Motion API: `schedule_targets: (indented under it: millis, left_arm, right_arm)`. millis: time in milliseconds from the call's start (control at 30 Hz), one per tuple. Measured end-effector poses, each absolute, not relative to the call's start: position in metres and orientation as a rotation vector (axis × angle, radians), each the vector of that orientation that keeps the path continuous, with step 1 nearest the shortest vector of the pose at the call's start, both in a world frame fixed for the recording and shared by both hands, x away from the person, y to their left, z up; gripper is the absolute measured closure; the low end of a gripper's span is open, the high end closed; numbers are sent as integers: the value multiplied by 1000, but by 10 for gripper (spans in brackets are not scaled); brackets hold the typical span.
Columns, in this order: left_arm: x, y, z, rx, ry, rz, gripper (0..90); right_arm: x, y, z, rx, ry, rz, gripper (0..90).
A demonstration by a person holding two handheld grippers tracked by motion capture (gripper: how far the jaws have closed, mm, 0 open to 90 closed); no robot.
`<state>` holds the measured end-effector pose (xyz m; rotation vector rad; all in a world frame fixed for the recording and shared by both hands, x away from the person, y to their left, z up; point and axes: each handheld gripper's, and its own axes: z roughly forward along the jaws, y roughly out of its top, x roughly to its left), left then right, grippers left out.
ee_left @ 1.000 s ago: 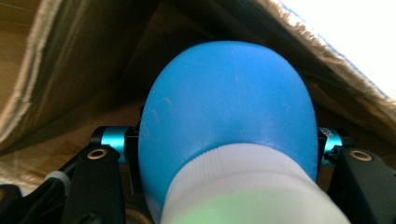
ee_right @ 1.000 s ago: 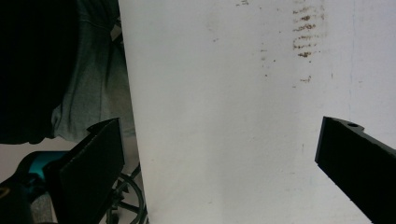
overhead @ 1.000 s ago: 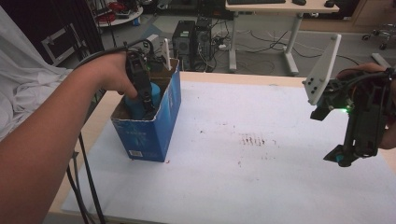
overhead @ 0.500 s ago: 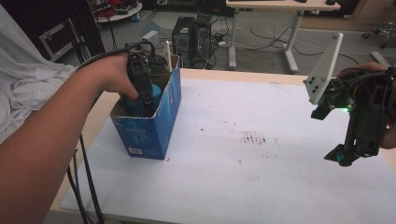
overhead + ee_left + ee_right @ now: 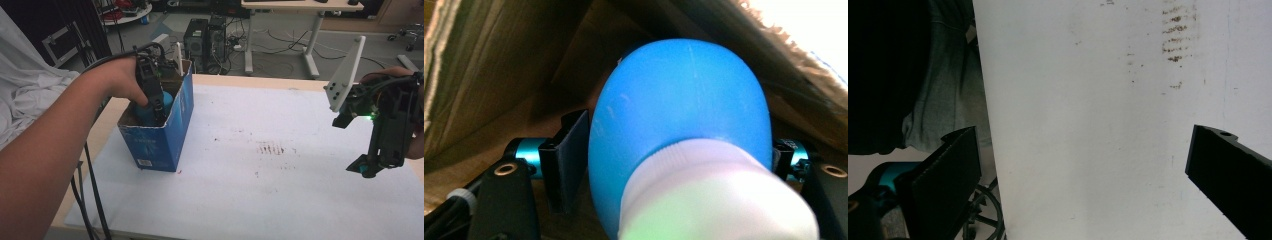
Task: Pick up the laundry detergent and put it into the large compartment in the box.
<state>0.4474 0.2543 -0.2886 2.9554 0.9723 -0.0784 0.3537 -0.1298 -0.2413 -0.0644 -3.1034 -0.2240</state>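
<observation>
Little has shifted: left tool (image 5: pixel 679 160) grips the blue bottle (image 5: pixel 679 115) inside the box (image 5: pixel 172 125); right tool (image 5: pixel 1083 175) hangs wide.

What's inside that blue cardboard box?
Inside the blue cardboard box sits a round blue object with a white end, gripped between the left gripper's jaws. The hand and the box walls hide the bottom, so anything else there is covered.
</observation>
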Motion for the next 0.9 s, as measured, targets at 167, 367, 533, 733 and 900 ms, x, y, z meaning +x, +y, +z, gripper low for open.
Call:
schedule_targets:
  millis: [167,367,533,733,900]
  left_arm:
    - [445,255,-282,2955,966,-86,276]
    - [442,257,-274,2957,954,-88,277]
    - [440,259,-272,2947,951,-91,276]
    - [437,263,-267,2923,958,-62,205]
    - [434,265,-259,2926,962,-36,173]
  right_arm:
    - [353,-130,-241,-56,-3107,-230,8]
    - [353,-129,-240,-58,-3107,-229,8]
    - [353,-128,-241,-51,-3108,-227,8]
    - [354,-128,-241,-50,-3108,-225,8]
    - [354,-128,-240,-54,-3109,-230,8]
